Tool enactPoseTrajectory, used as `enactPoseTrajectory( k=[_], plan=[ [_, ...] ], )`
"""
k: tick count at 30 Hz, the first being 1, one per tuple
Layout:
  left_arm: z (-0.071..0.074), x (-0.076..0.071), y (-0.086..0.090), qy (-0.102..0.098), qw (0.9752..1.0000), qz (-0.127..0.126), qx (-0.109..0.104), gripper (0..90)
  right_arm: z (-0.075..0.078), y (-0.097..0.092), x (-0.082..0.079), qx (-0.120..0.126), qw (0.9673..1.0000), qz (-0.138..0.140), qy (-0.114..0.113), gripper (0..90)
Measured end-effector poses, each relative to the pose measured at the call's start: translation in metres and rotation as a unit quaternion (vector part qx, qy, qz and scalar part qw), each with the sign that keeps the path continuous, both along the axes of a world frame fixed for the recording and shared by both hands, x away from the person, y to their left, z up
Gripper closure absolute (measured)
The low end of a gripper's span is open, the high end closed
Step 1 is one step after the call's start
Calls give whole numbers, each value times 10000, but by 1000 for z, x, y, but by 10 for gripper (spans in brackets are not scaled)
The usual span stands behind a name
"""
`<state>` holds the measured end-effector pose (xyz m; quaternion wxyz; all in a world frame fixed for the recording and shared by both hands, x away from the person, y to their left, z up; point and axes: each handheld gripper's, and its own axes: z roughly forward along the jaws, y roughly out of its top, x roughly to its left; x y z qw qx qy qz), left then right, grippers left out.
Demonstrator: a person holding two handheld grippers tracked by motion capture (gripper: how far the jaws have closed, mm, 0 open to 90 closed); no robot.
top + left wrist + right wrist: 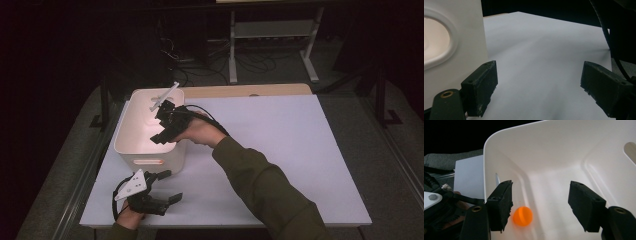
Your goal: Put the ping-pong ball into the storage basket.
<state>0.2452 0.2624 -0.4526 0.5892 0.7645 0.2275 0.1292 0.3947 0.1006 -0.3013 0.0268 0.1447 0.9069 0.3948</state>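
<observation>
A white plastic bin (pixel 125 131) stands at the left of the white table (pixel 290 150). My right gripper (pixel 161 125) hangs over the bin's right side, pointing down into it. In the right gripper view its jaws (pixel 540 205) stand open above the bin's floor (pixel 564 157). An orange ball (pixel 523 216) lies loose there by the left jaw, touched by neither pad. My left gripper (pixel 169 187) rests near the table's front edge, just in front of the bin. It is open (pixel 539 87) with nothing between its jaws, and the bin's handle wall (pixel 464 42) is to its left.
A person's right forearm in an olive sleeve (pixel 265 190) crosses the table's middle from the bottom. A wooden strip (pixel 250 90) runs along the far edge. Beyond it, a white metal stand (pixel 272 35) and cables sit on the dark floor.
</observation>
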Motion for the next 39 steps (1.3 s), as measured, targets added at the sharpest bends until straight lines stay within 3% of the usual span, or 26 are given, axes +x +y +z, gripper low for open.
enactPoseTrajectory(
  k=[8, 18, 39],
  plan=[
    [0, 0, 0, -28, 10000, 3, 19, 140, 10, -20, 1, 185, 9997, -163, -49, 343],
    [0, 0, 0, 1, 10000, 4, 16, 140, 12, -49, 3, 237, 9989, -385, -119, 328],
    [0, 0, 0, 32, 10000, 13, 9, 140, -15, -98, -1, 291, 9957, -866, -166, 185]
  ],
)
